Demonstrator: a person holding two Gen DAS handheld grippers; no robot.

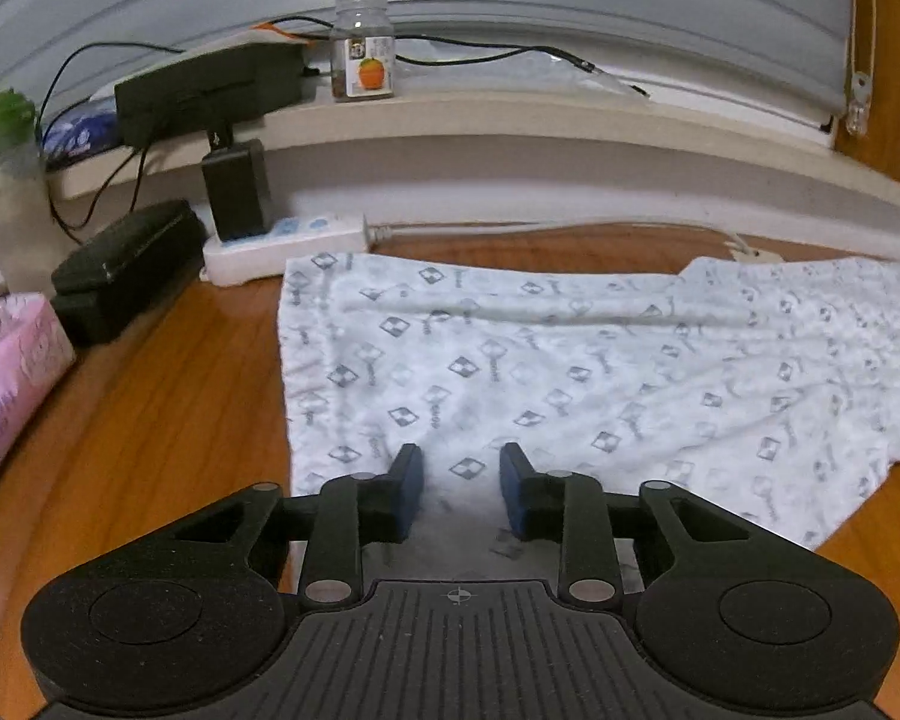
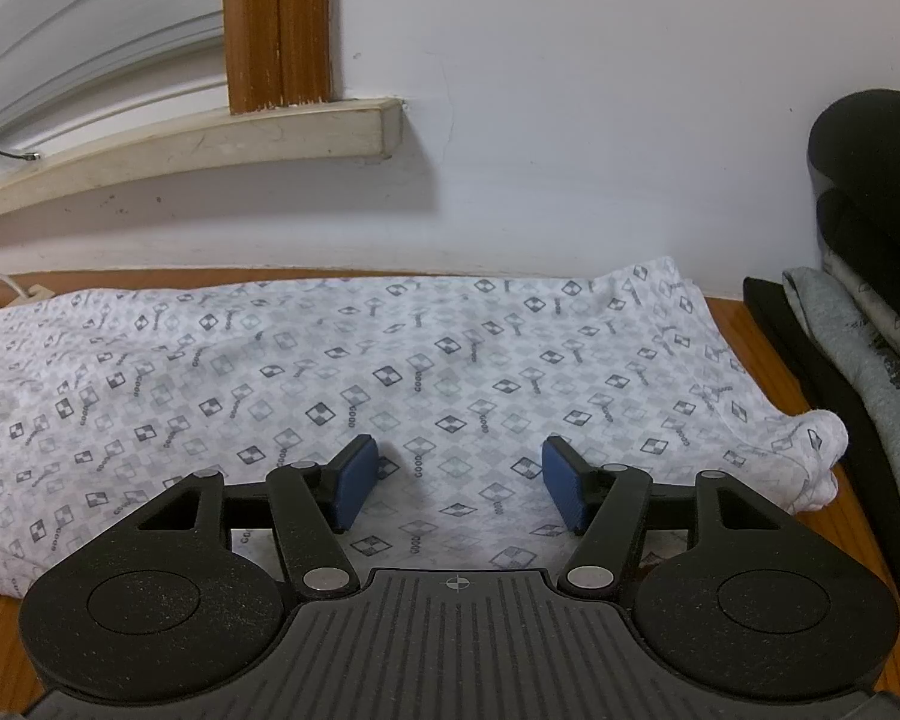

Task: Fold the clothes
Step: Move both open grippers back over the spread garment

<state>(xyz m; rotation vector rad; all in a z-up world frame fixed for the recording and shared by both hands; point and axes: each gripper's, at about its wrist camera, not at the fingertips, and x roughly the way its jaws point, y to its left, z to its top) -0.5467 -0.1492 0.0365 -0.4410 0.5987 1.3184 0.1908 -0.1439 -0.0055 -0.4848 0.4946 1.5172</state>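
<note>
Garment [image 1: 570, 372] ahead of both tongs – thin white cloth, matt, softly creased, grey printed pattern. Table [image 1: 168, 396] left of left gripper [image 1: 461, 483]: varnished wood, smooth, slight sheen. Gripper bodies matt black grainy plastic; pads [image 2: 354, 483] blue, rubbery-looking; pivot pins dull metal. Jar [image 1: 363, 48] far ahead – clear, glossy, paper label.

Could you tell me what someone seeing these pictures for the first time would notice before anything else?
First, the white patterned garment spread flat across the wooden table, filling the middle of both views. Next, the left gripper and right gripper, each open above the cloth's near edge with nothing between the blue pads. Then the clutter at left: a pink tissue pack, a power strip, and a jar on the sill.
</note>
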